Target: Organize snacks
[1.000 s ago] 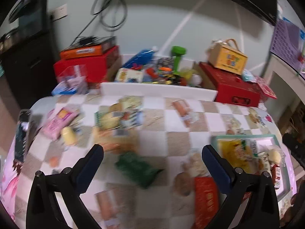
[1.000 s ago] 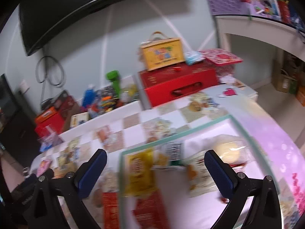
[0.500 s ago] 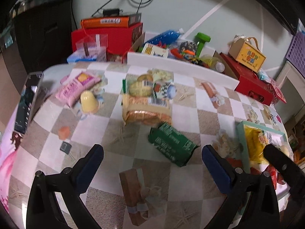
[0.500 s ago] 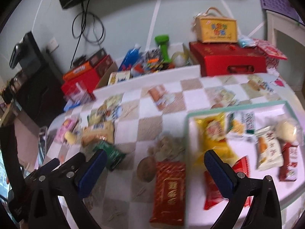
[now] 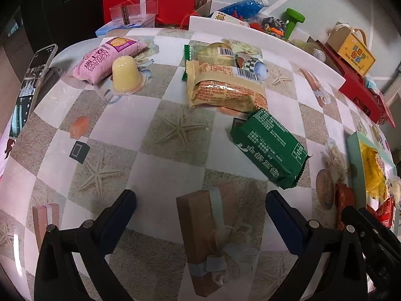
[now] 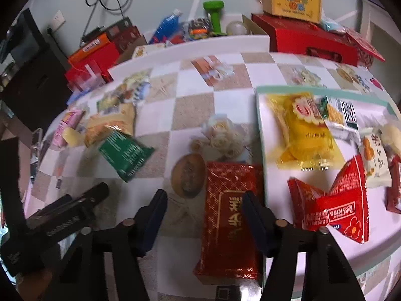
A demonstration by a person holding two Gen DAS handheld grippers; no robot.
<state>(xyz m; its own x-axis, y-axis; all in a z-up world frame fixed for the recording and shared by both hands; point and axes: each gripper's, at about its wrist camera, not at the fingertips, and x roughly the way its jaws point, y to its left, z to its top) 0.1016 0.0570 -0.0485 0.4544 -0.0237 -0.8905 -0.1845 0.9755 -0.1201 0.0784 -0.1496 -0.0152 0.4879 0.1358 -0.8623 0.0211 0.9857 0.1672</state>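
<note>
Two grippers hovering over the checkered tablecloth, left gripper gaping wide and empty, right gripper just been closing around one red foil snack pack lying beside the tray, one green packet sitting nearby, one pink packet waiting further back.

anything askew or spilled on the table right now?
No spill. The red packet lies between the right tool's fingers, its edge overlapping the tray rim. The green packet lies skewed, still outside the tray.
</note>
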